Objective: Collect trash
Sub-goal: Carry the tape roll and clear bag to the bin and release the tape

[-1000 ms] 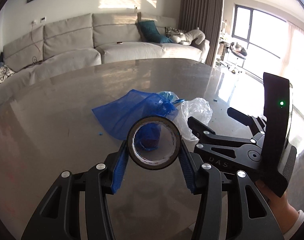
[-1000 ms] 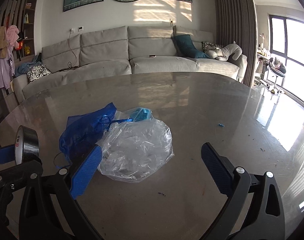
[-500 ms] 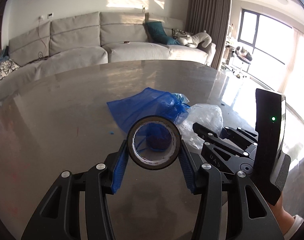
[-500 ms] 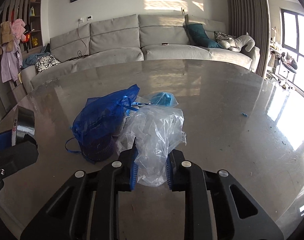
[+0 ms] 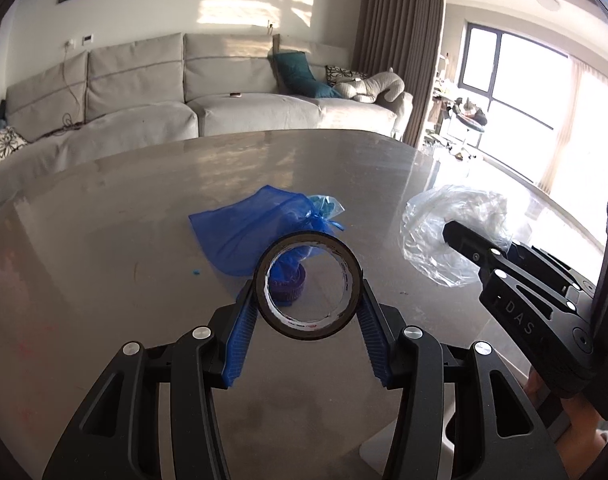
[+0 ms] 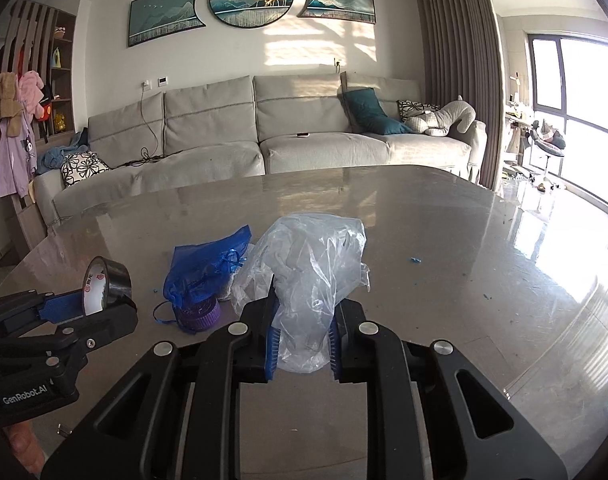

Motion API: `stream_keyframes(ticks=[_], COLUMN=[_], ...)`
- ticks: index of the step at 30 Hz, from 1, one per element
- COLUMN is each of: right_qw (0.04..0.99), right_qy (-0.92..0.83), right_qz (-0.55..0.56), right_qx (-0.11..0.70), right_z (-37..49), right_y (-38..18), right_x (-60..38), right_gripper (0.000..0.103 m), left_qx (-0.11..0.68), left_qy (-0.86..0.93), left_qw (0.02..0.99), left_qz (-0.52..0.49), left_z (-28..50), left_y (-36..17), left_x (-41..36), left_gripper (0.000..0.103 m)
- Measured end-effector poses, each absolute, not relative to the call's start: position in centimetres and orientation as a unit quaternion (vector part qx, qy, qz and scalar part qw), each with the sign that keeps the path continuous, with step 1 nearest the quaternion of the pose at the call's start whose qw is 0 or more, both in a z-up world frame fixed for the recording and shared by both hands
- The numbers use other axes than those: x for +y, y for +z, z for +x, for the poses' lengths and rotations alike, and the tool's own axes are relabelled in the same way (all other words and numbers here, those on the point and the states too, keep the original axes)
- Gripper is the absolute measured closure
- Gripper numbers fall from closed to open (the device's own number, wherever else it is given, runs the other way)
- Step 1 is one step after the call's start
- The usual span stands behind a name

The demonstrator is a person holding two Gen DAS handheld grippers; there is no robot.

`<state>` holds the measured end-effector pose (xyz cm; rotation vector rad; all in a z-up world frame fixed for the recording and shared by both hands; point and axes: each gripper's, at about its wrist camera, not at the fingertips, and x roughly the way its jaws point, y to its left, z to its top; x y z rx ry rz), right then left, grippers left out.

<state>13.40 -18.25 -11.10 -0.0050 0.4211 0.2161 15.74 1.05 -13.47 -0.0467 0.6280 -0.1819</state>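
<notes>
My left gripper is shut on a black roll of tape and holds it above the table; the roll also shows in the right wrist view. My right gripper is shut on a crumpled clear plastic bag and has it lifted off the table; the bag also shows in the left wrist view. A blue mesh bag lies on the table beyond the tape, with a purple cap beside it.
The grey table carries small blue scraps. A grey sofa stands behind the table. Windows and a bright floor are at the right.
My right gripper closed on the clear plastic bag and lifted it up and away from the blue bag. My left gripper kept its hold on the tape roll.
</notes>
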Motion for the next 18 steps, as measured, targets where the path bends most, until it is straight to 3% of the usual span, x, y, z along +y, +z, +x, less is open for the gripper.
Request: stream_keyframes(ticks=[18], right_qw=[0.981], right_qy=[-0.001], right_qz=[0.005], right_qx=[0.194], right_z=[5.1], right_y=[-11.8], right_x=[-24.9], right_gripper=[0.082], left_qx=[0.301], left_qy=[-0.173], left_qw=[0.938], left_qz=[0.011], left_z=[13.7], left_y=[-13.5], left_x=[-6.1], left_gripper=[0.054])
